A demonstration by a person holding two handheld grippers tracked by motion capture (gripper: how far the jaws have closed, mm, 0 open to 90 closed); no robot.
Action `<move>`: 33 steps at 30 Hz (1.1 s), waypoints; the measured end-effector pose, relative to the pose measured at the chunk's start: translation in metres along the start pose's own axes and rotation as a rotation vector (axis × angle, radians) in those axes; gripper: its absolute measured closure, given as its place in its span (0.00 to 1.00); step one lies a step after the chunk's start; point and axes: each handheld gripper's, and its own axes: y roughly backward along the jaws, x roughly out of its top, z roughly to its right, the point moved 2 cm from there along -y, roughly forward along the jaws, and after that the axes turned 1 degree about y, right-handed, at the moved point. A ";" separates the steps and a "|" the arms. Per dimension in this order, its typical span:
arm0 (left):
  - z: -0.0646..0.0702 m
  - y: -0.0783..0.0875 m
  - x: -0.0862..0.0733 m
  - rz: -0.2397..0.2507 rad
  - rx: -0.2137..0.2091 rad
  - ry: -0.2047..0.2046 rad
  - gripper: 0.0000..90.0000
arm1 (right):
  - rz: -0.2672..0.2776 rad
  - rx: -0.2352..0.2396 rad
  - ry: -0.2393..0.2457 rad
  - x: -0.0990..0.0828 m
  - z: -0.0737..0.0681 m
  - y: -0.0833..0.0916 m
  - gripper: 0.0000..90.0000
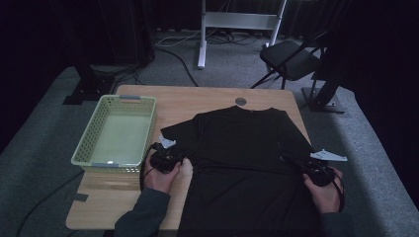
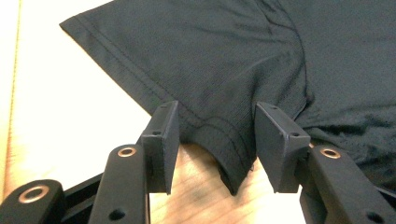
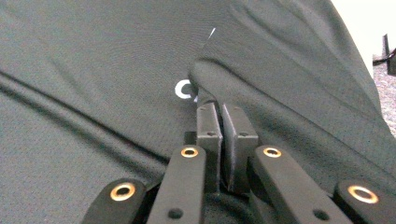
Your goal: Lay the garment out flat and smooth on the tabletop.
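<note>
Since shirt (image 1: 247,153) is thin, limp, light: your left gripper (image 2: 217,140) gapes around sleeve hem, right gripper (image 3: 222,123) pinches fold; grab seams

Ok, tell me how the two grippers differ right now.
The left gripper has its jaws open, standing either side of the black shirt's sleeve corner; the right gripper has its jaws shut, pinching a fold of the shirt. Left works over bare table; right sits on fabric. Both are black and hand-held.
</note>
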 end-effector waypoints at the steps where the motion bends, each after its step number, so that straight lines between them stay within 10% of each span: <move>1: -0.001 0.000 0.000 0.001 -0.003 0.003 0.58 | 0.001 0.000 0.002 0.000 0.000 0.000 0.96; 33: -0.001 0.000 -0.001 0.004 -0.005 -0.002 0.57 | 0.026 -0.031 -0.036 0.015 0.026 0.002 0.96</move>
